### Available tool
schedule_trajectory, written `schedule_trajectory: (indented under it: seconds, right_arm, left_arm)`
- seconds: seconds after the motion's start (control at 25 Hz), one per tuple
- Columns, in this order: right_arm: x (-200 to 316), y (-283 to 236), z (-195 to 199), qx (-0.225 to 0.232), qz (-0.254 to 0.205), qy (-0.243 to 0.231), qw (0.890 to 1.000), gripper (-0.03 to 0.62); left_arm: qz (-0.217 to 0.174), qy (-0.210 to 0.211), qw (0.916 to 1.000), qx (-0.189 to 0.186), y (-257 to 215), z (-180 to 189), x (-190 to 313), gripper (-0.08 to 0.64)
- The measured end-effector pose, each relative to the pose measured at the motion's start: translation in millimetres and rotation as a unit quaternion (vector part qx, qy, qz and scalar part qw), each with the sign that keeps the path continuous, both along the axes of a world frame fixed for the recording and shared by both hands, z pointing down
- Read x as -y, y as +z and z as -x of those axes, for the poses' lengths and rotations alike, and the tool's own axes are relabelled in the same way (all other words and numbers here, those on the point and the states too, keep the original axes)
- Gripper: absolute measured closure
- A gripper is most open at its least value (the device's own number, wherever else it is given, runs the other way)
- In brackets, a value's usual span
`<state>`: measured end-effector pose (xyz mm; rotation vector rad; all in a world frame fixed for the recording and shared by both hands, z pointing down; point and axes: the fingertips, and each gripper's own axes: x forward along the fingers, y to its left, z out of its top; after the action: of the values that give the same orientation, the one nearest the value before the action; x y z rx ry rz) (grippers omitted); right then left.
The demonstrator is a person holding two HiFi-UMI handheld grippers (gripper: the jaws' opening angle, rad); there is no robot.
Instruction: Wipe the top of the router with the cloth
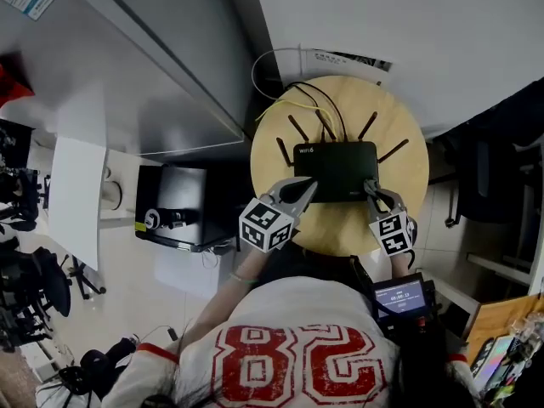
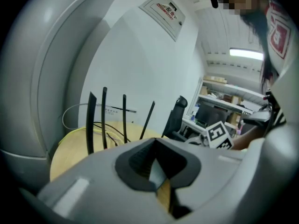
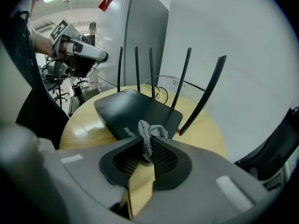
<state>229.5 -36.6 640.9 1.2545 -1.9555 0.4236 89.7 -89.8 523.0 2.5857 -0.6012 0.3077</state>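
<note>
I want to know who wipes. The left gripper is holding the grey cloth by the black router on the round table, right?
Not the left one. The right gripper holds the grey cloth, pinched in its fingers, by the black router on the round table. The right gripper view shows it; the left gripper holds nothing.

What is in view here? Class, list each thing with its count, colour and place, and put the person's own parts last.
router: one, black, upright antennas, middle of the table.
table: one, round, light wood, by a white wall.
cables: several, black, yellow and white, behind the router.
cloth: one, grey, pinched by the right gripper at the router's near edge.
left gripper: one, grey, jaws together, at the router's near left corner.
right gripper: one, grey, shut on the cloth.
shirt: one, white with red print, bottom of the head view.
</note>
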Motion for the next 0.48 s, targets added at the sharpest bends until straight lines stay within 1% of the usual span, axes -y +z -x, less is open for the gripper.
schedule_trajectory:
  seconds: [0.16, 0.28, 0.36, 0.48]
  right_arm:
    - [-26, 1, 11, 0.018, 0.007, 0.010, 1.000, 0.545]
    - [-32, 0, 12, 0.027, 0.005, 0.018, 0.999, 0.545]
    - [-27, -5, 5, 0.031, -0.006, 0.030, 0.999, 0.545]
    - [-12, -8, -18, 0.040, -0.018, 0.058, 0.997, 0.545]
  left_arm:
    - [0.002, 0.026, 0.9996, -0.004, 0, -16, -6, 0.560]
    - [0.004, 0.041, 0.9991, -0.005, 0, -24, -10, 0.560]
    - [0.003, 0.046, 0.9989, -0.006, 0, -28, -13, 0.560]
    - [0.002, 0.047, 0.9989, -0.004, 1, -27, -16, 0.560]
